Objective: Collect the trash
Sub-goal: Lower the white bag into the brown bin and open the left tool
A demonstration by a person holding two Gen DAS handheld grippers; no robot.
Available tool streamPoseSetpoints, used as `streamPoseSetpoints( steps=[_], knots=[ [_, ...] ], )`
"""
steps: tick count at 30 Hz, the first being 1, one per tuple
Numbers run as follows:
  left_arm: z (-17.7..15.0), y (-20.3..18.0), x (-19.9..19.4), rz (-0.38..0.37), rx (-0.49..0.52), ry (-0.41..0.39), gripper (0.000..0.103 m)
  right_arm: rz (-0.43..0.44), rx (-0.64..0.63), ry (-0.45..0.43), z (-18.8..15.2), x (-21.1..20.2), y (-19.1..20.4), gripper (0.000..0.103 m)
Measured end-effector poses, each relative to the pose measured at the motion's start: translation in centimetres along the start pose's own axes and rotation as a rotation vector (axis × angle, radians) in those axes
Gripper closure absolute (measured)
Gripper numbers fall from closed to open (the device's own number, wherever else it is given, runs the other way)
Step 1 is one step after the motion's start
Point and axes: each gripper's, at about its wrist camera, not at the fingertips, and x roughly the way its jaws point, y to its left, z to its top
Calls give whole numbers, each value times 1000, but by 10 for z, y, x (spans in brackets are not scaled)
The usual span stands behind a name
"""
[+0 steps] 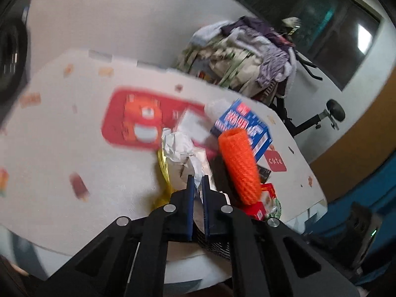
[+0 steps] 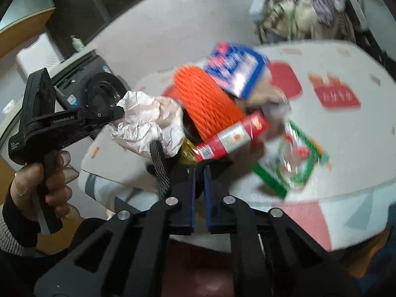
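Orange foam net sleeve (image 1: 238, 165), honeycomb mesh; blue-white box (image 1: 243, 126) with red corner; crumpled white paper (image 2: 146, 123); red wrapper (image 2: 231, 136), silver band; green-white wrapper (image 2: 292, 158), blurred; gold foil (image 1: 163, 170); white tablecloth (image 1: 74, 148), scattered red prints, possibly cartoon car; gripper fingers (image 1: 190, 198) dark blue

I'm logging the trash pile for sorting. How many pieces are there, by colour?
Orange: 1, foam net sleeve
White: 1, crumpled paper
Blue: 1, box
Red: 1, packet
Green: 1, wrapper
Gold: 1, foil
Total: 6
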Motion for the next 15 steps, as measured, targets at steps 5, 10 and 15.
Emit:
streamPoseSetpoints(
  steps=[5,10,15],
  knots=[
    [18,-21,-51,56,163,-94,97,20,-96,-90,31,-19,29,93],
    [20,-27,-89,83,210,-153,97,24,-146,-180,55,-47,46,94],
    [8,-28,-114,75,219,-170,97,25,-188,-225,64,-76,56,94]
  ],
)
